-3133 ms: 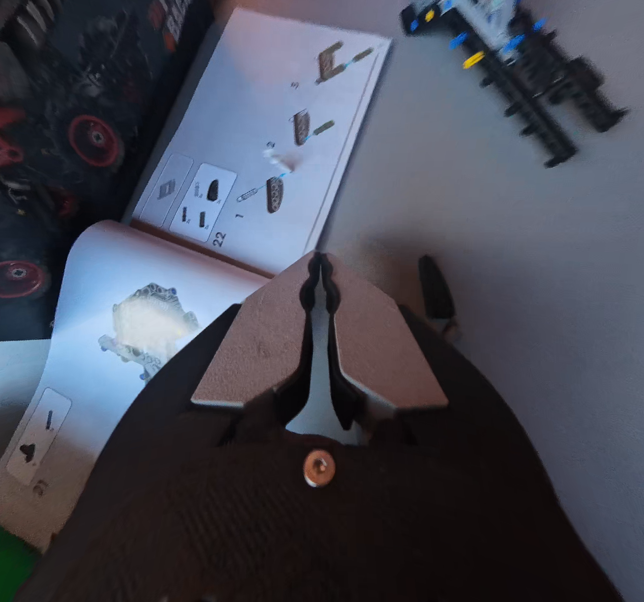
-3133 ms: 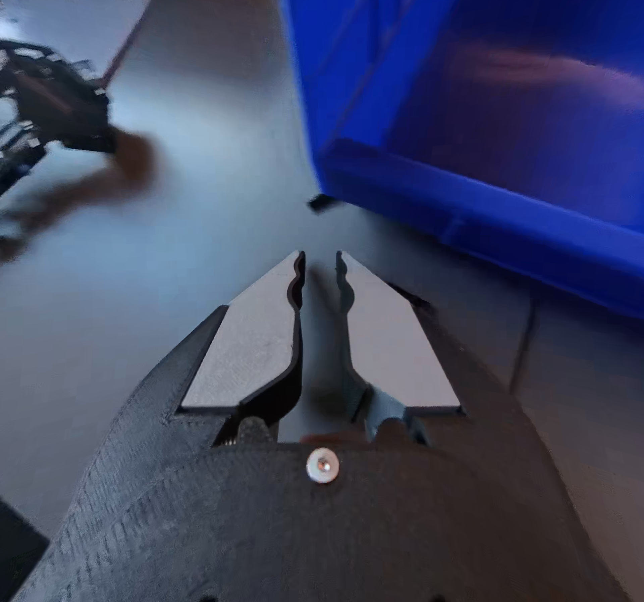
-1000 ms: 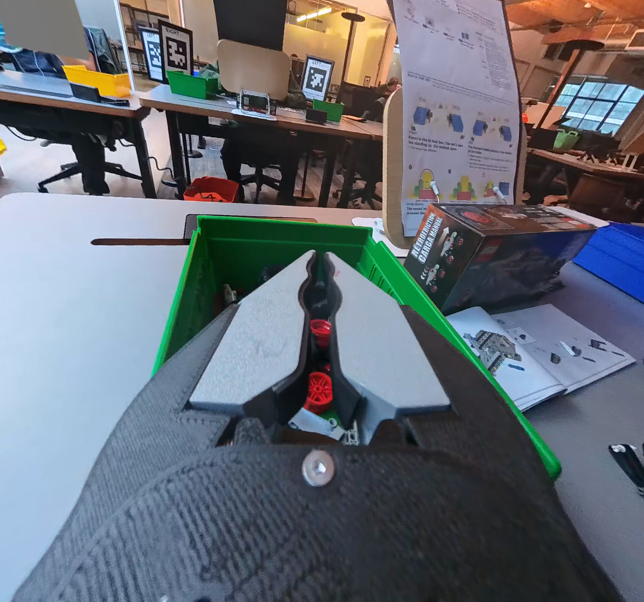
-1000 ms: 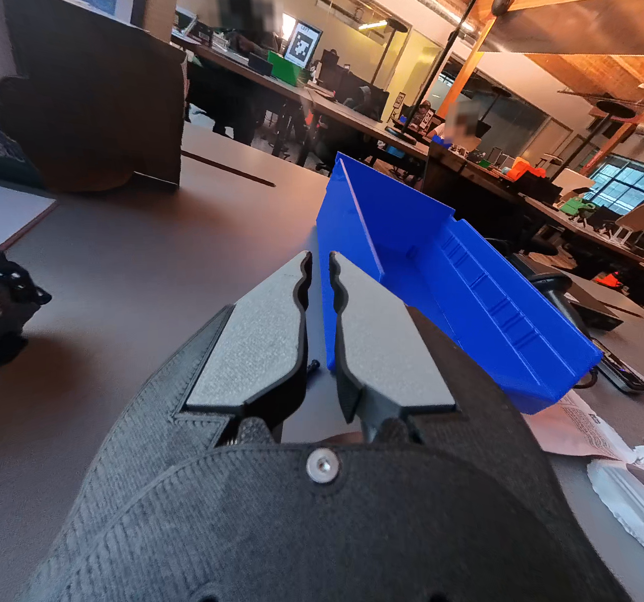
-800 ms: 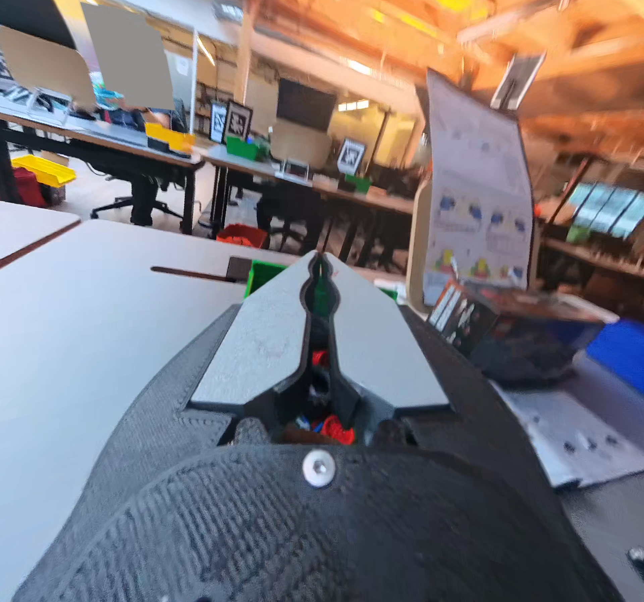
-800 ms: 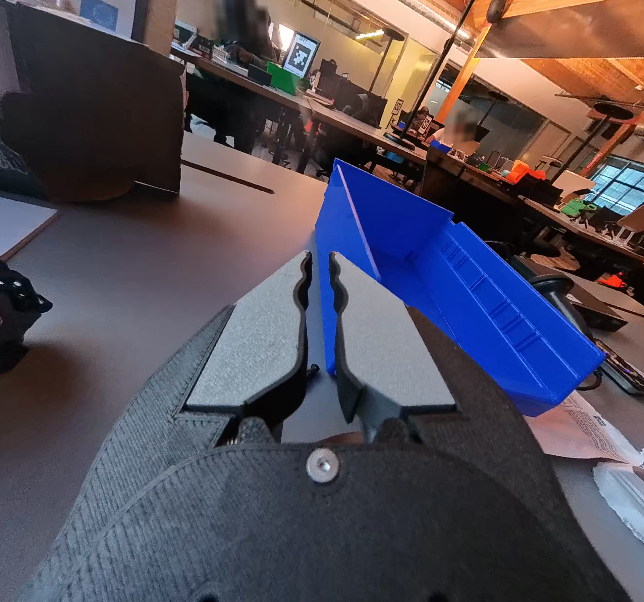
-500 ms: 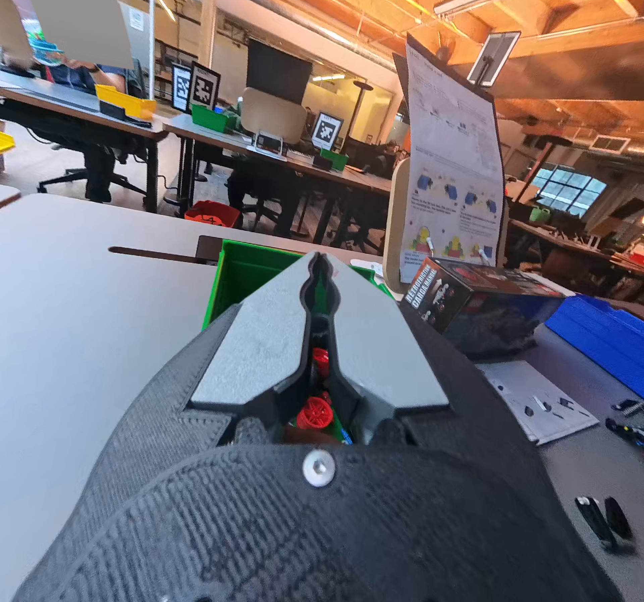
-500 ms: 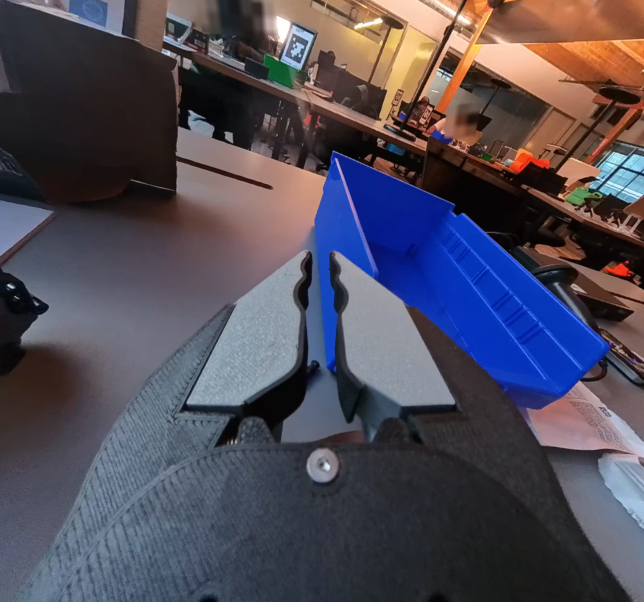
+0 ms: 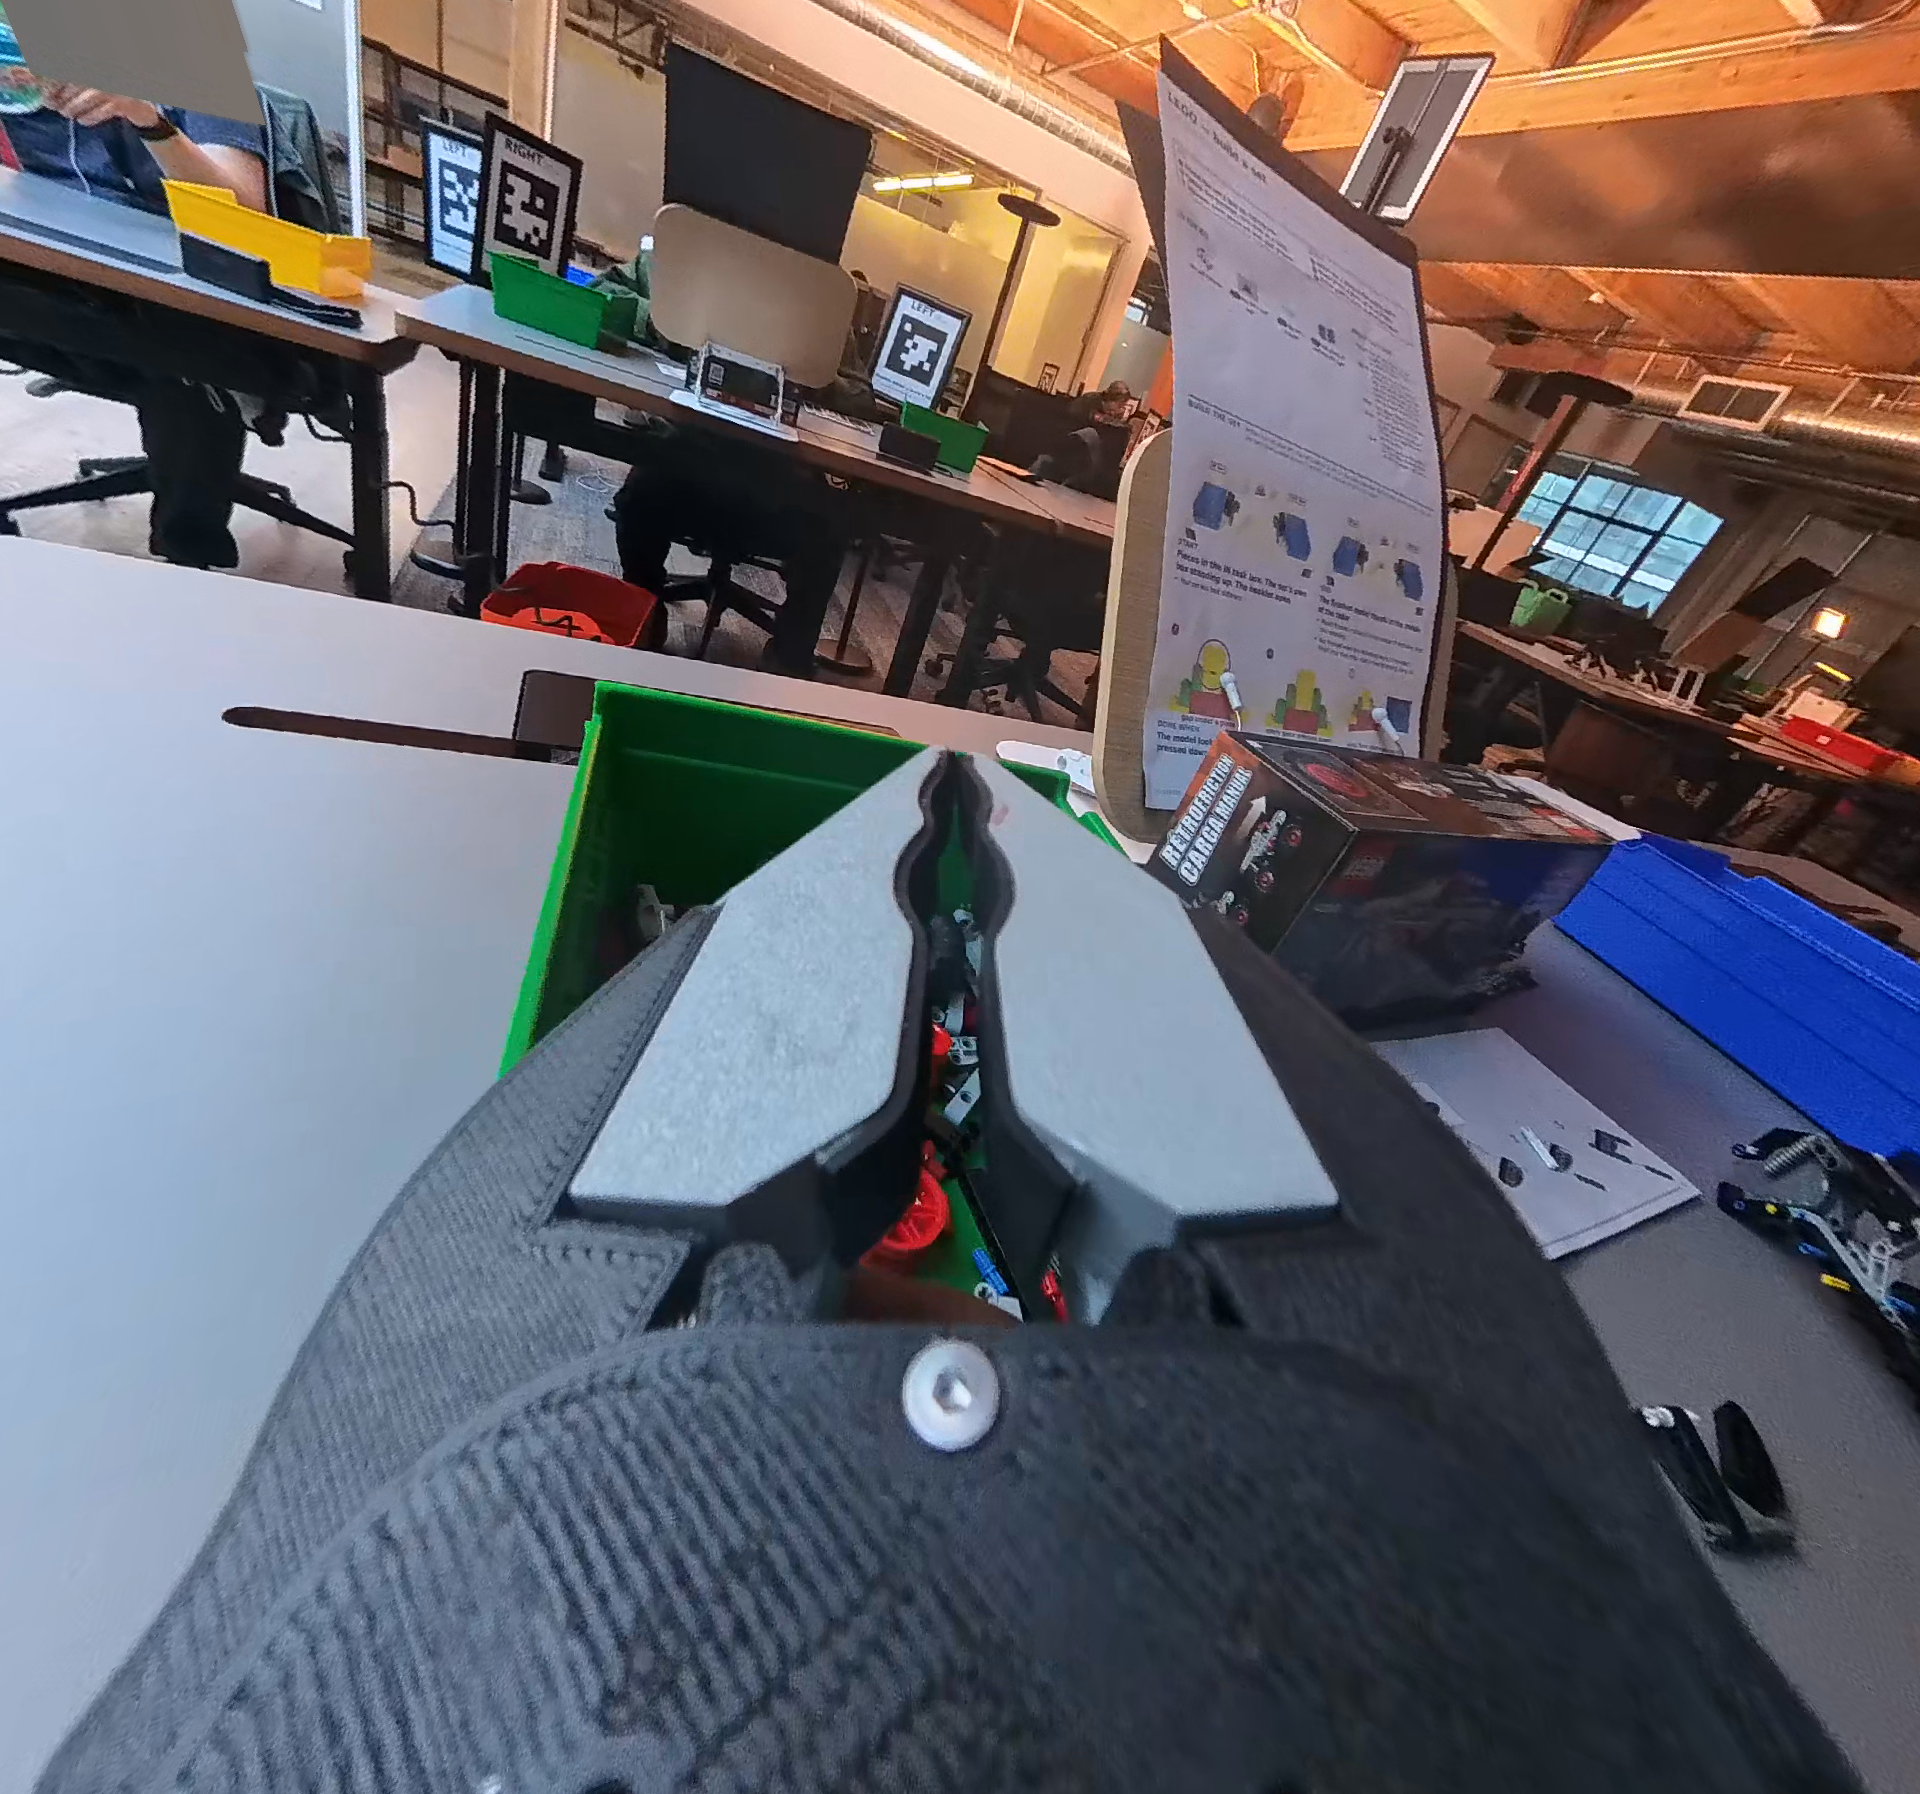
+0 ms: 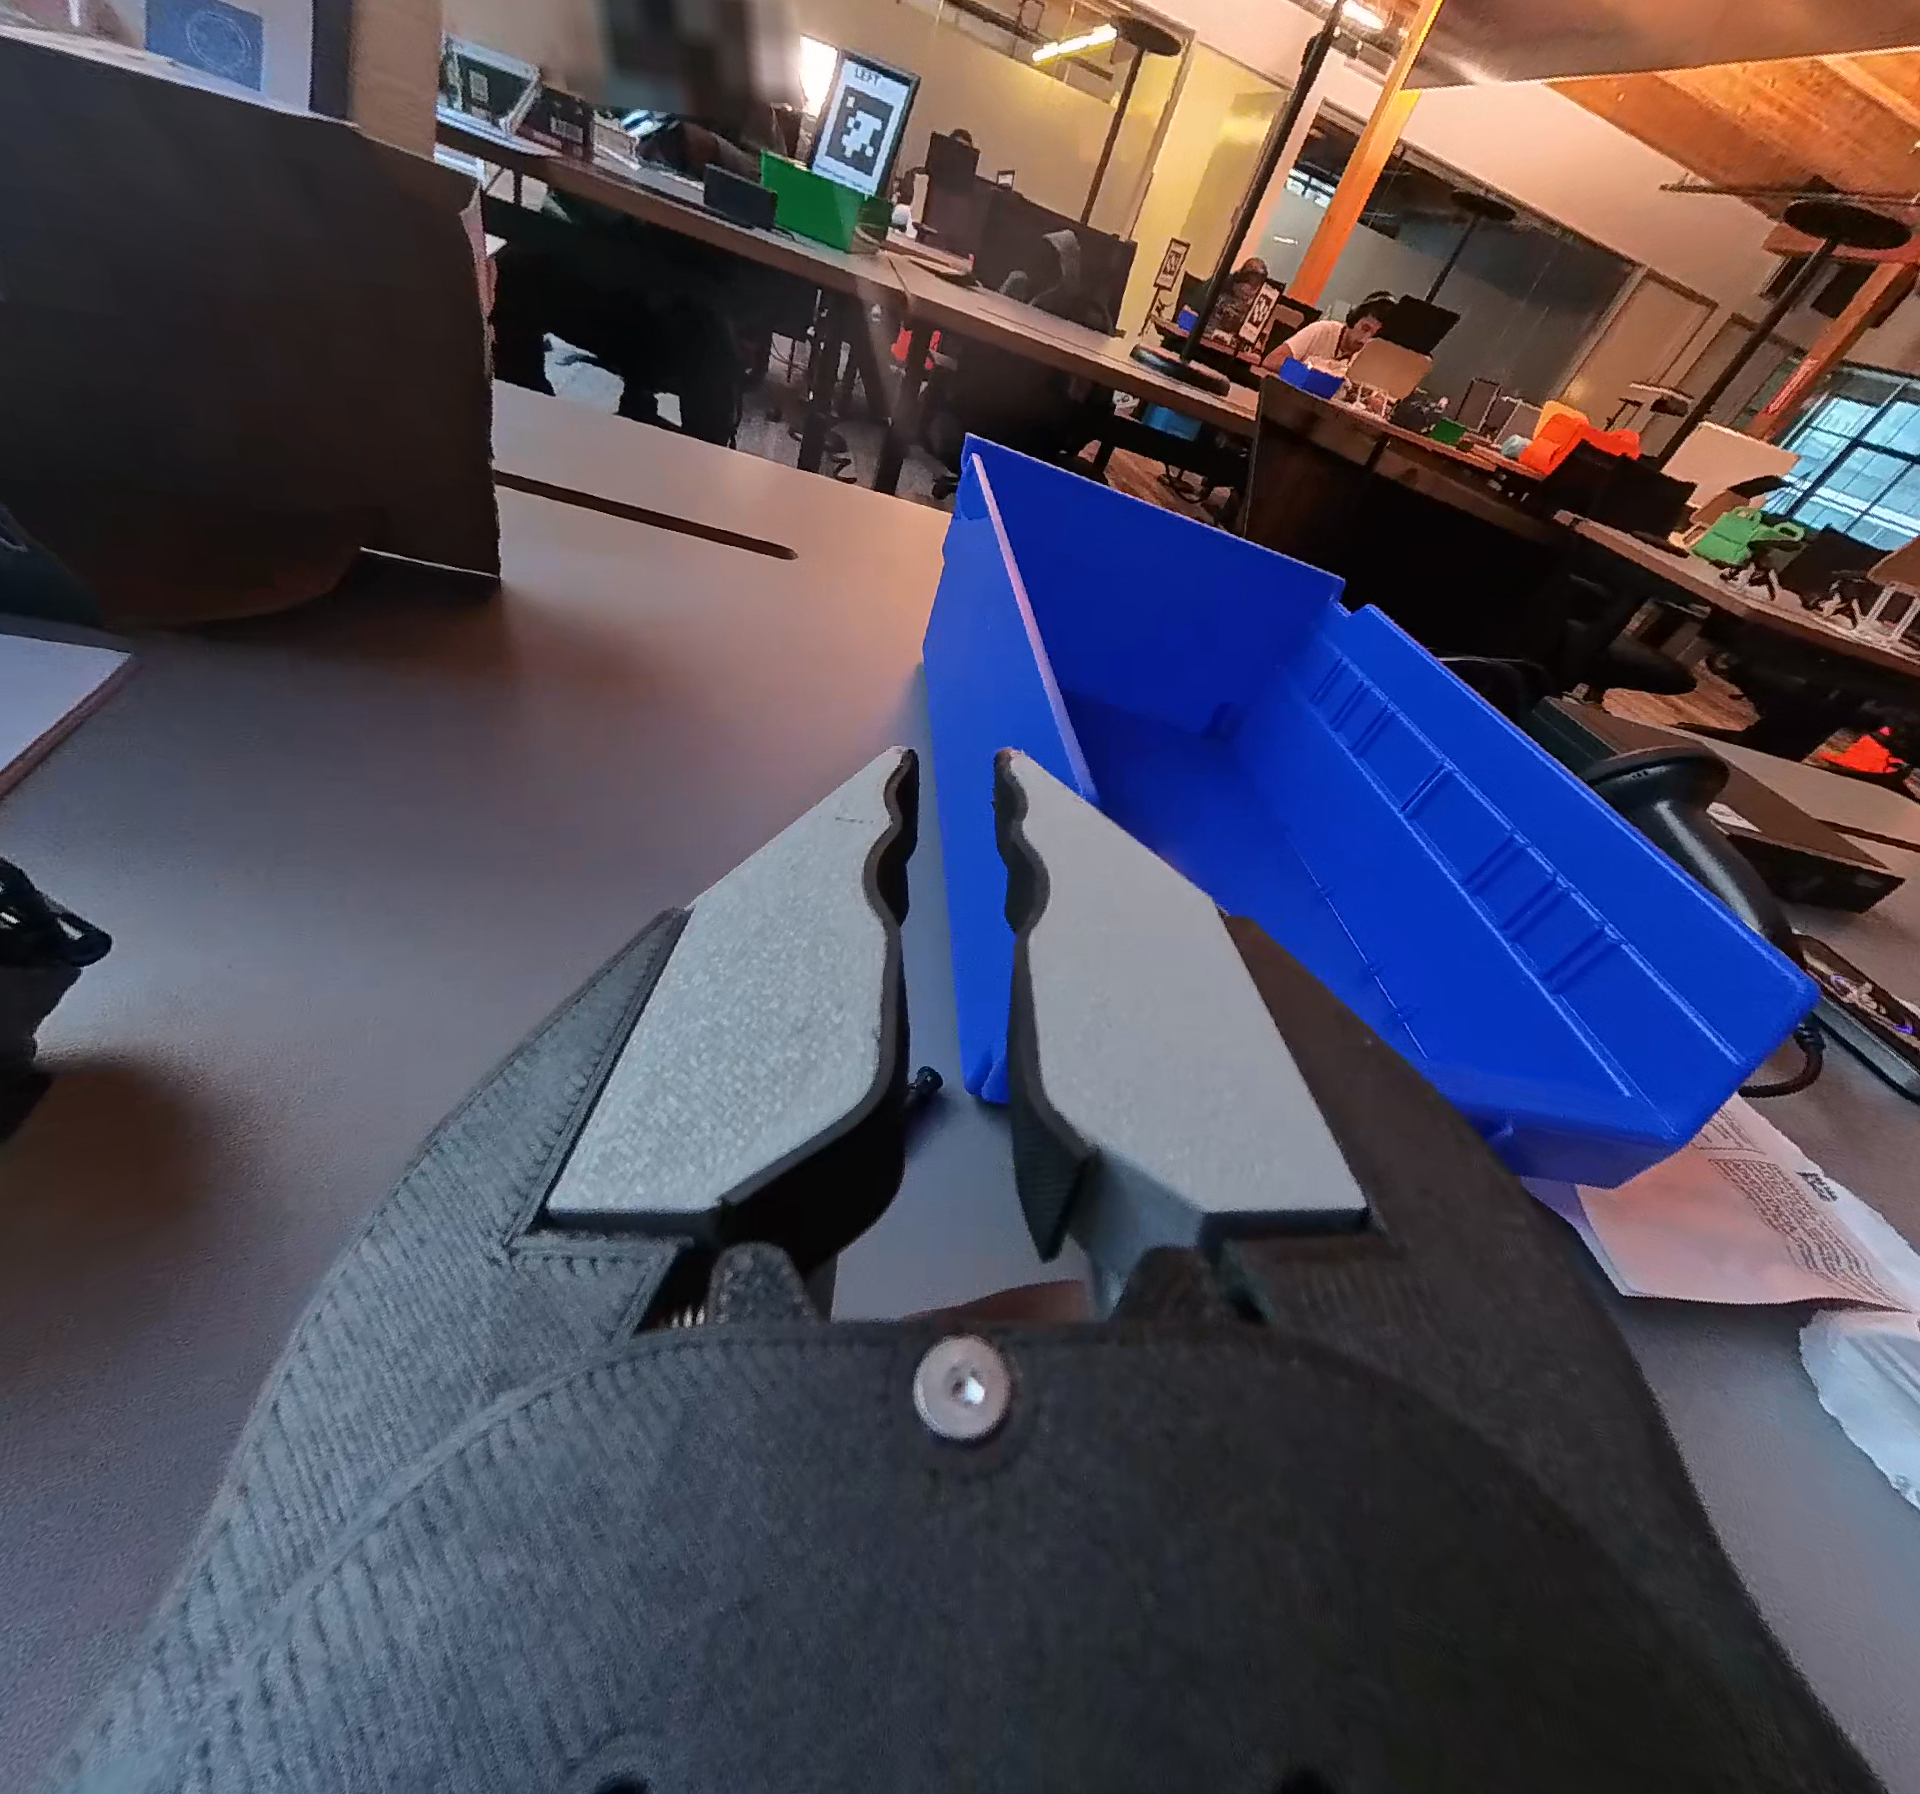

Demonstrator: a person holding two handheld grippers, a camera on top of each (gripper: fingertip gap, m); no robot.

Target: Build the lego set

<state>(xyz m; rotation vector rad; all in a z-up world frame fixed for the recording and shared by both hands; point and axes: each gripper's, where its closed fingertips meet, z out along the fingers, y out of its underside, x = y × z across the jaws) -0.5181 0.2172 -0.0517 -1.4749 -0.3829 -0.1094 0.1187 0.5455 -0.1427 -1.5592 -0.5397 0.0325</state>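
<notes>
A: What is the largest thing in view?

B: A wide grey table [image 9: 208, 913] that carries everything. Behind it is an open workshop with other desks and wooden ceiling beams.

A: And on the table?

B: On the right side, a long blue bin [image 10: 1351, 809] stands open, its inside bare as far as can be seen. On the left side is a green bin [image 9: 665, 809] holding loose lego pieces [image 9: 951, 1027], red, grey and black. To the right of the green bin lies the dark lego box [image 9: 1382, 871], and behind that an upright instruction sheet [image 9: 1299, 456] on a stand.

A: Where is the model being built?

B: The partly built lego model [image 9: 1839, 1225], black with grey and blue bits, rests on the table at the right edge of the left wrist view, just past the open instruction booklet [image 9: 1538, 1162]. Two small black lego pieces [image 9: 1714, 1474] lie nearer the camera.

A: What are the tools doing?

B: The left tool [image 9: 951, 768] is clenched, tips touching with nothing between them, held over the green bin. The right tool [image 10: 956, 778] is released, with a narrow gap at the tips, empty, pointing at the near end of the blue bin. A tiny black pin [image 10: 923, 1082] lies on the table beside that bin.
</notes>
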